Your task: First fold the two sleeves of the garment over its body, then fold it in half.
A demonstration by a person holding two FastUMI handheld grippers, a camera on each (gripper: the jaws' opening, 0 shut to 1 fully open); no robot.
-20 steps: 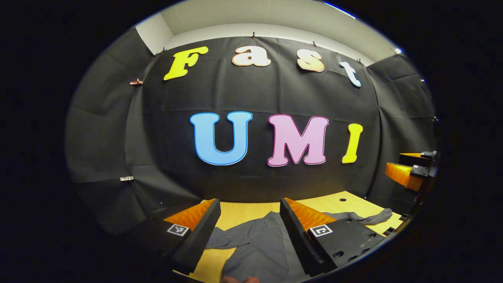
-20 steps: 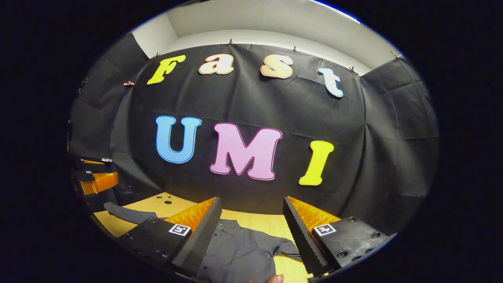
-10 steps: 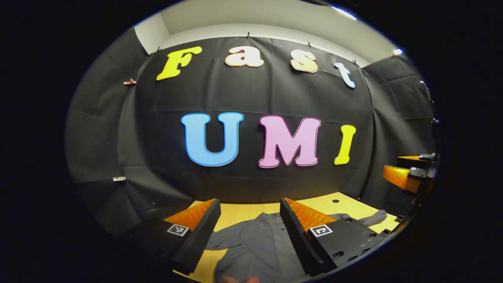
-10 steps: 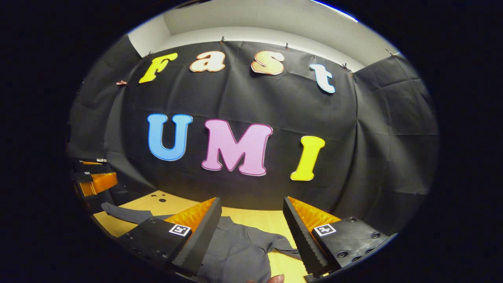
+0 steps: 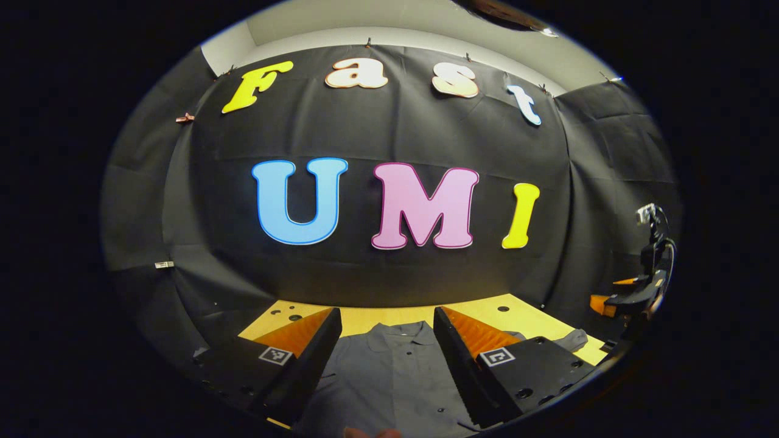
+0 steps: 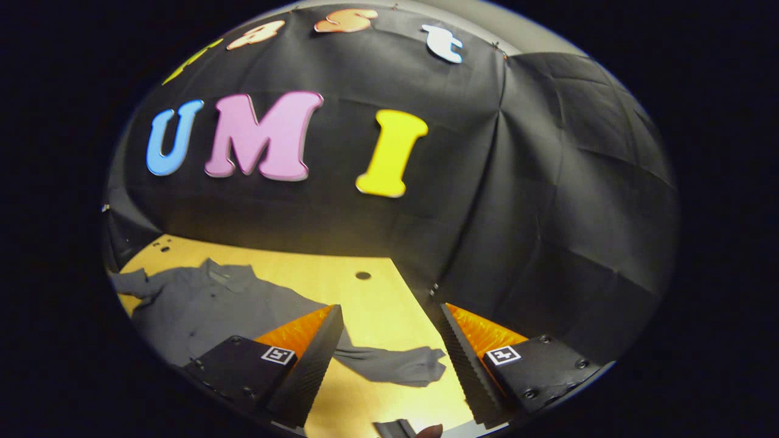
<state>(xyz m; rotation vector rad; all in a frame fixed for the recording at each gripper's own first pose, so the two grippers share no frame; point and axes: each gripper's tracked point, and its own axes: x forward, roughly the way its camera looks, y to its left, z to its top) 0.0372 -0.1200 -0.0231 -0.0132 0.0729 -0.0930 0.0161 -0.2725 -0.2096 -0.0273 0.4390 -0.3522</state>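
Observation:
A grey collared shirt [image 5: 389, 371] lies flat on the wooden table [image 5: 487, 313], collar toward the booth wall. In the left gripper view my left gripper [image 5: 386, 353] hovers open above the shirt's chest, nothing between its fingers. The right sleeve's cuff [image 5: 572, 339] lies out at the right, and the right gripper [image 5: 621, 298] shows at the far right edge. In the right gripper view the shirt [image 6: 207, 304] spreads at the left and its sleeve [image 6: 401, 365] runs out between the fingers of my open right gripper [image 6: 389, 359], which hangs above the cuff.
The black cloth wall closes the table at the back and on the right side. Small holes [image 6: 363, 275] mark the tabletop [image 6: 341, 280]. A fingertip [image 6: 432, 431] shows at the bottom edge of the right gripper view. Bare wood lies right of the shirt body.
The right gripper has swung to the right and tipped down over the outstretched sleeve. The left gripper has shifted over the middle of the shirt. Both stay open.

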